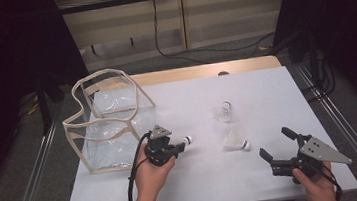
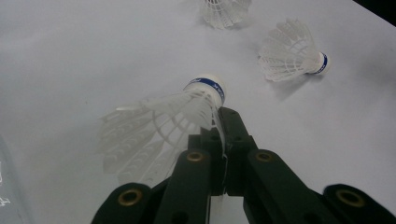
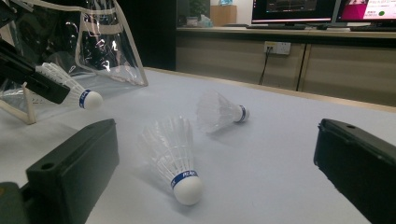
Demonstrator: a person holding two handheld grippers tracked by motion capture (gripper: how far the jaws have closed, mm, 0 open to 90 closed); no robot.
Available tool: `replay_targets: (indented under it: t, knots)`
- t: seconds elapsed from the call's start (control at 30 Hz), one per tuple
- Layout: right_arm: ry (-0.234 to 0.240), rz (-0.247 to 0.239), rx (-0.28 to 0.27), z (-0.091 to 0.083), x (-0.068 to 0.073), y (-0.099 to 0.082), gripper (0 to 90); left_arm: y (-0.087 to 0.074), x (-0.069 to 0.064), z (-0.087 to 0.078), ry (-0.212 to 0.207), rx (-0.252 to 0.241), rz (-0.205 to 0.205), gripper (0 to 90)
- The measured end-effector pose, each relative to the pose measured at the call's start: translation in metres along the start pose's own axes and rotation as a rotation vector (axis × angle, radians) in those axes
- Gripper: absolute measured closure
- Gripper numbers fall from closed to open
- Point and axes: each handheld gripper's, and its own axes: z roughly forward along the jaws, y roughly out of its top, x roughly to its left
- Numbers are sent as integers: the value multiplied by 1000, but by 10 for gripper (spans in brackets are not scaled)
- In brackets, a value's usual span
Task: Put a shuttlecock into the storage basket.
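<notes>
My left gripper [image 1: 179, 146] is shut on the feather skirt of a white shuttlecock [image 1: 186, 141] and holds it just above the white table, cork pointing right. In the left gripper view its jaws [image 2: 222, 122] pinch the skirt of this shuttlecock [image 2: 187, 109] close to the blue-banded cork. Two more shuttlecocks lie on the table: one [image 1: 236, 140] near my right gripper and one [image 1: 224, 113] farther back. My right gripper [image 1: 274, 142] stands open at the front right with nothing in it. In its own view the near shuttlecock [image 3: 175, 156] lies ahead of the spread jaws.
A clear plastic bag with a beige rim [image 1: 110, 118] stands open at the table's left, just behind my left hand. The white table sheet [image 1: 266, 91] ends close to my right hand at the front edge. Cables lie on the floor beyond the table.
</notes>
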Motion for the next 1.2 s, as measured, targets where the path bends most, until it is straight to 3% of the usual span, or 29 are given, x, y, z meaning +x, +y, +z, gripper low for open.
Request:
replay_targets:
  t: [0.27, 0.63, 1.2]
  knots:
    - [1, 2, 1, 0, 0, 0, 0, 9, 0, -6, -7, 5, -8, 900]
    - [3, 0, 0, 0, 1, 0, 0, 22, 0, -13, -48, 19, -21, 900]
    - [5, 1, -1, 0, 0, 0, 0, 38, 1, -22, -61, 44, -26, 900]
